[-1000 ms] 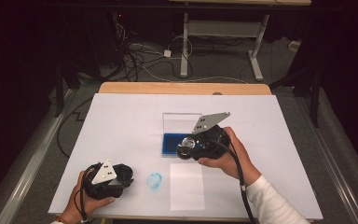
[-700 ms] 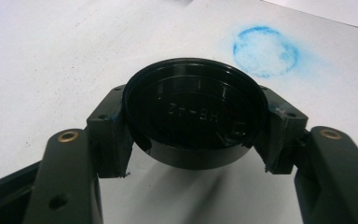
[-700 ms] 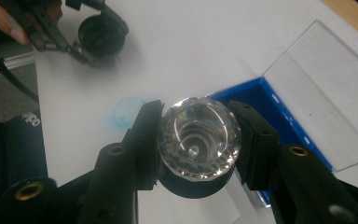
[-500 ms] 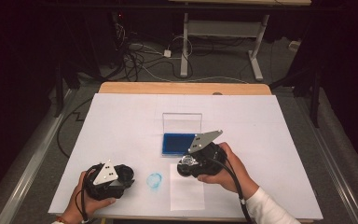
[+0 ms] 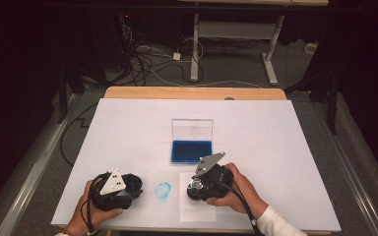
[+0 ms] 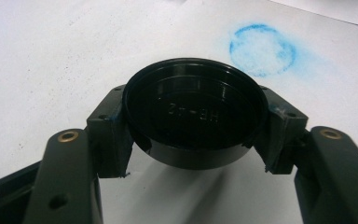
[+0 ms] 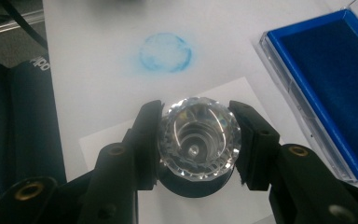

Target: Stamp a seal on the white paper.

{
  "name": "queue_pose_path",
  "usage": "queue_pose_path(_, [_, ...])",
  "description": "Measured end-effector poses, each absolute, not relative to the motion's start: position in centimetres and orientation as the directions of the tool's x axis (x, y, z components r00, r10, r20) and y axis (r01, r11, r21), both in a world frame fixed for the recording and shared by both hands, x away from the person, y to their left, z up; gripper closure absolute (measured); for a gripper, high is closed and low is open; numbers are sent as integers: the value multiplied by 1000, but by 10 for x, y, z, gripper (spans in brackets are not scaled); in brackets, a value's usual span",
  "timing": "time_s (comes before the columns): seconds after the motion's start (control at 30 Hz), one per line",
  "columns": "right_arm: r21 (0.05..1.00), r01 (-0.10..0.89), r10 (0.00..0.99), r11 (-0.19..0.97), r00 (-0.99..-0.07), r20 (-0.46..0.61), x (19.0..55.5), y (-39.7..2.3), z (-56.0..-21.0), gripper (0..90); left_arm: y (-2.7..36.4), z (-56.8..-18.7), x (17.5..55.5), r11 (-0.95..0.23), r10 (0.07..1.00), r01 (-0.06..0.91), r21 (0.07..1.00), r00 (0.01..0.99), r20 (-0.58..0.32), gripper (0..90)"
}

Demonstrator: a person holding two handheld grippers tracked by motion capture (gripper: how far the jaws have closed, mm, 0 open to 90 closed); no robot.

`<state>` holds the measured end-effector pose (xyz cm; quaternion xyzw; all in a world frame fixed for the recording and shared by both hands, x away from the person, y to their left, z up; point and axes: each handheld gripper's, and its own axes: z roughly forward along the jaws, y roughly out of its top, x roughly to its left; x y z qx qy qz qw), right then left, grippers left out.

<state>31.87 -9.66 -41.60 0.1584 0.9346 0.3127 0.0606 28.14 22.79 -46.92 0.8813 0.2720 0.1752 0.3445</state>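
We see the right hand-held gripper (image 7: 196, 140) squeezing a clear crystal-topped stamp (image 7: 199, 136) over white paper (image 7: 223, 200). The left hand-held gripper (image 6: 193, 122) squeezes a round black cap (image 6: 195, 114).

High view overhead, far; gripper views close, sharing blue smudge (image 6: 262, 50).

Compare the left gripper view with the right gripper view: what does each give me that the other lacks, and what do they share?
Left gripper view alone: a round black cap, hollow side up with raised lettering inside, clamped in the left claw.

Right gripper view alone: a faceted clear-handled stamp clamped in the right claw above a white paper sheet, and the open blue ink pad to the side.

Both: the white table cover and the round blue ink smudge on it.
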Motion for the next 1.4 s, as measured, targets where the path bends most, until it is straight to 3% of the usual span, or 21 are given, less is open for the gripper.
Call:
queue_pose_path(0.47, [568, 271, 335, 778, -942, -10, 320, -95, -427, 574, 229, -470, 282, -616, 599, 359, 701, 791, 121, 363])
queue_pose_path(1.4, [580, 279, 337, 765, -941, 9, 322, -97, -430, 573, 226, -470, 282, -626, 590, 357, 693, 798, 122, 363])
